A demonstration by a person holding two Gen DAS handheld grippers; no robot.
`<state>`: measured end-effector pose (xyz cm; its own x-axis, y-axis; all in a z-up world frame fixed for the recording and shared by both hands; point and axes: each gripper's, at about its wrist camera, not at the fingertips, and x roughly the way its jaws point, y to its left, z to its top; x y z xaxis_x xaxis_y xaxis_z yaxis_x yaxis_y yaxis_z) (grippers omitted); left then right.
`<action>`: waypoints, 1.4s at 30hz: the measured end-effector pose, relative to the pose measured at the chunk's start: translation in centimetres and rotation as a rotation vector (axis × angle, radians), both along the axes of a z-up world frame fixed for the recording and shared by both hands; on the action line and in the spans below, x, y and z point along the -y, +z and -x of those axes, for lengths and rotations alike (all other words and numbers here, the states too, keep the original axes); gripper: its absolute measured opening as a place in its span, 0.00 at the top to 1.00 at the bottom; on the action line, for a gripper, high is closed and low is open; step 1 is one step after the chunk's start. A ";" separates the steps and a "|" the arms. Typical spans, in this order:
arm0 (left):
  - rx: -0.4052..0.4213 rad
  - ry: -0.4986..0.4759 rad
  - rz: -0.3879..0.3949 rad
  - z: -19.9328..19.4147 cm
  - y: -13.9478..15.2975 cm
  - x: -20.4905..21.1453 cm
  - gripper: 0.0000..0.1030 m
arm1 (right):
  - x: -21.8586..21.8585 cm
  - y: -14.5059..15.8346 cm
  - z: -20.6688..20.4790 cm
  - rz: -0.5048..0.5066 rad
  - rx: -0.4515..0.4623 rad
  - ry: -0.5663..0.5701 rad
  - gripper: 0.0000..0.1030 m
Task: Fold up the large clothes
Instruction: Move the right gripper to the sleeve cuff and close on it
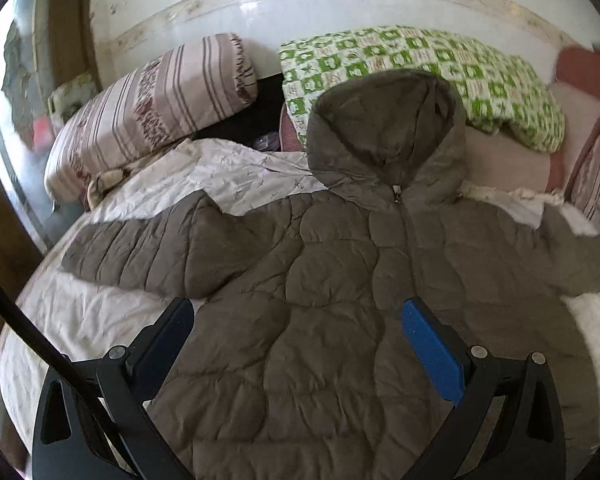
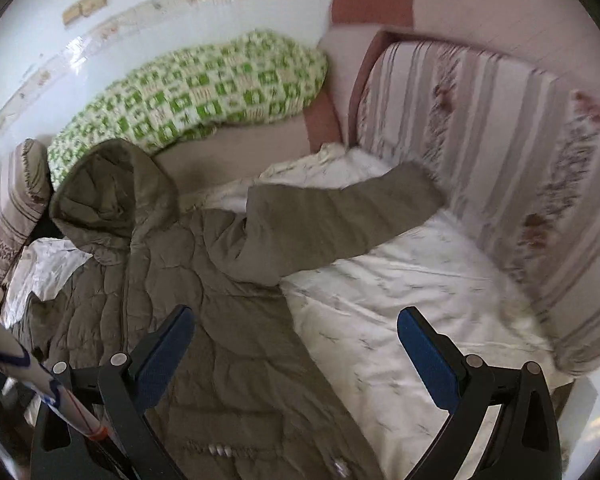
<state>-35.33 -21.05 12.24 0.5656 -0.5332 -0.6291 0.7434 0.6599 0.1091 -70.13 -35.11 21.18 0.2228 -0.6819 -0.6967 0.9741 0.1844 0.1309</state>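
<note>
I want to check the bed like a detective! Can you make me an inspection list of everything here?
Surface: bed with a white printed sheet, wrinkled.
Job's things: brown hooded puffer jacket lying front-up, zipped, both sleeves spread outward, hood toward the wall; not yet folded.
Clutter: green checked quilt behind the hood; striped pillow at one end, another striped pillow at the other.
Grippers: left gripper open, hovering over the jacket's body; right gripper open, over the jacket's edge and sheet. Neither holds anything.
Cables: one dark line crosses the left view; cannot tell what it is.
Surroundings: white wall with a patterned border.
</note>
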 end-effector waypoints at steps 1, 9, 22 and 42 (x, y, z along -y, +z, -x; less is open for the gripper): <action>0.016 -0.004 -0.014 -0.3 -0.5 0.6 0.00 | 1.4 -0.8 -0.4 -0.027 0.023 0.011 0.00; 0.044 0.017 0.032 -3.1 0.1 1.2 0.00 | 11.7 -4.0 -3.4 -0.175 0.095 0.007 0.00; -0.206 0.154 0.008 -10.7 -2.5 1.6 0.00 | 21.2 -5.4 5.4 -0.215 0.147 -0.170 0.01; -0.127 0.045 -0.070 -7.7 -4.9 4.6 0.00 | 25.4 -10.9 19.3 -0.188 0.291 -0.394 0.47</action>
